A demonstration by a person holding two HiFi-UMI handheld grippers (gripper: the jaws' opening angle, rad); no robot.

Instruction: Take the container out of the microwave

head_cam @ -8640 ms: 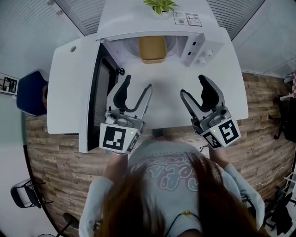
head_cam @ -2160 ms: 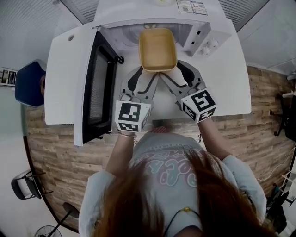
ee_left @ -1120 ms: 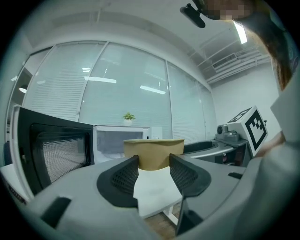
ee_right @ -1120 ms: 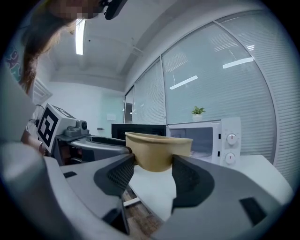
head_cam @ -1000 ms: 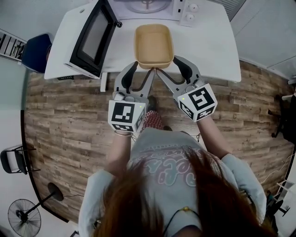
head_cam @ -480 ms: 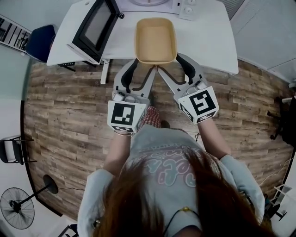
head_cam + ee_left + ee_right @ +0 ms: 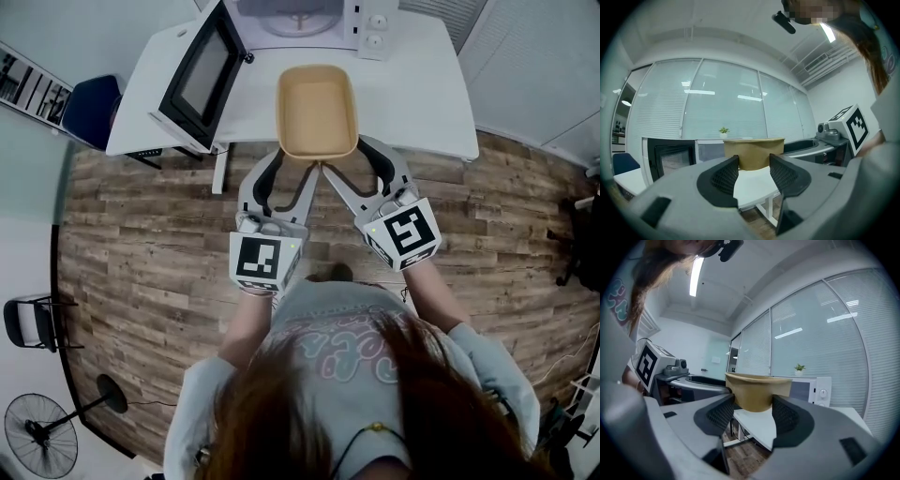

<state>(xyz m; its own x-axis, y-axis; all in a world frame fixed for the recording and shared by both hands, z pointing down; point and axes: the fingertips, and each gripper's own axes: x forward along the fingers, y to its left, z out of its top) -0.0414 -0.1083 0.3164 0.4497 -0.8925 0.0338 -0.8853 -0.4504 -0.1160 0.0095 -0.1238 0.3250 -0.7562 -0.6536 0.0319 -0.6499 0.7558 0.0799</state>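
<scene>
The tan, round-cornered rectangular container [image 7: 318, 108] hangs open side up over the front edge of the white table [image 7: 422, 103], its near short end jutting out past that edge above the wooden plank floor [image 7: 141, 244]. Its long axis runs straight away from the person, far end pointing at the white microwave [image 7: 361, 19] at the table's back edge. It looks empty inside.

Both grippers carry it by the near end. The left gripper [image 7: 288, 173] takes the near left corner. In the left gripper view, the container's wall [image 7: 753, 152] sits between the two dark ribbed pads [image 7: 725, 174], which press on it. The right gripper [image 7: 361, 169] takes the near right corner the same way, its jaws clamped on the rounded base of the container [image 7: 757, 390].

The microwave's black-windowed door [image 7: 202, 75] stands swung open toward the table's left front corner. A blue chair [image 7: 89, 108] stands off the table's left edge.
</scene>
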